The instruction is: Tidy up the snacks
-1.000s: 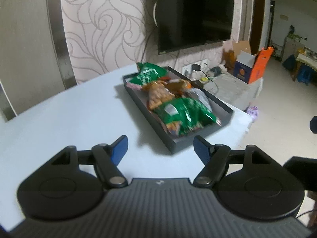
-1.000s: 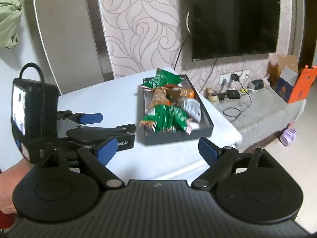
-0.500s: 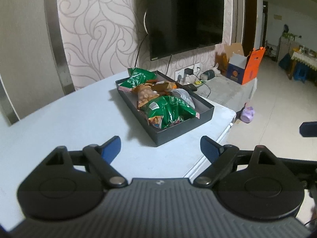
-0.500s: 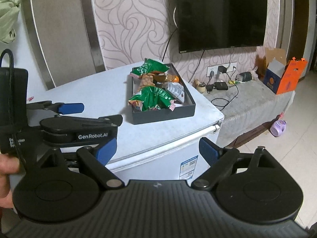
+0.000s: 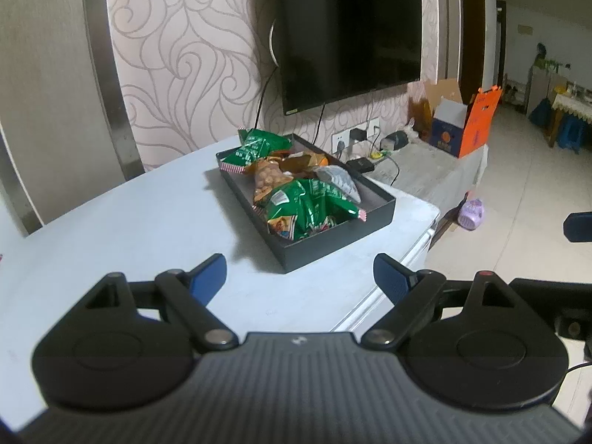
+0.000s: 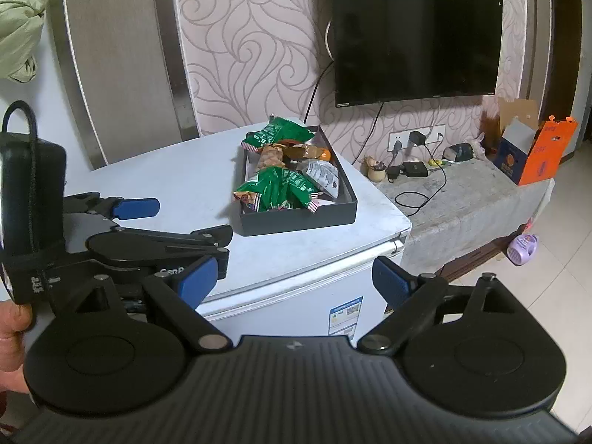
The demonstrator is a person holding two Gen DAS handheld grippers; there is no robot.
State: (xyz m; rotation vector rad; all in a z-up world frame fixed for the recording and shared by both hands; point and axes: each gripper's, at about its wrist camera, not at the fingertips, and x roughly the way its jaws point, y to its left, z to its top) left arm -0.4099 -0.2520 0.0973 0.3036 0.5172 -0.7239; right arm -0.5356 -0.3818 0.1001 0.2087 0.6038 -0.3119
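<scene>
A black tray [image 5: 335,238] stands on top of a white fridge [image 5: 148,222], near its right edge. It holds several snack packs: a green bag [image 5: 307,209] at the near end, another green bag [image 5: 259,144] at the far end, a peanut pack [image 5: 268,181] and a grey pack [image 5: 338,183] between. The tray [image 6: 296,218] also shows in the right wrist view. My left gripper [image 5: 299,277] is open and empty, well short of the tray. My right gripper [image 6: 292,279] is open and empty, off the fridge's front.
A TV [image 6: 414,33] hangs on the patterned wall. A low grey bench [image 6: 462,192] with chargers, cables and an orange box [image 6: 532,151] stands right of the fridge. A purple bottle [image 6: 521,244] lies on the floor.
Both grippers have drawn back from the tray, which looks smaller and farther. Both stay open and empty. The fridge's front now shows in the right wrist view.
</scene>
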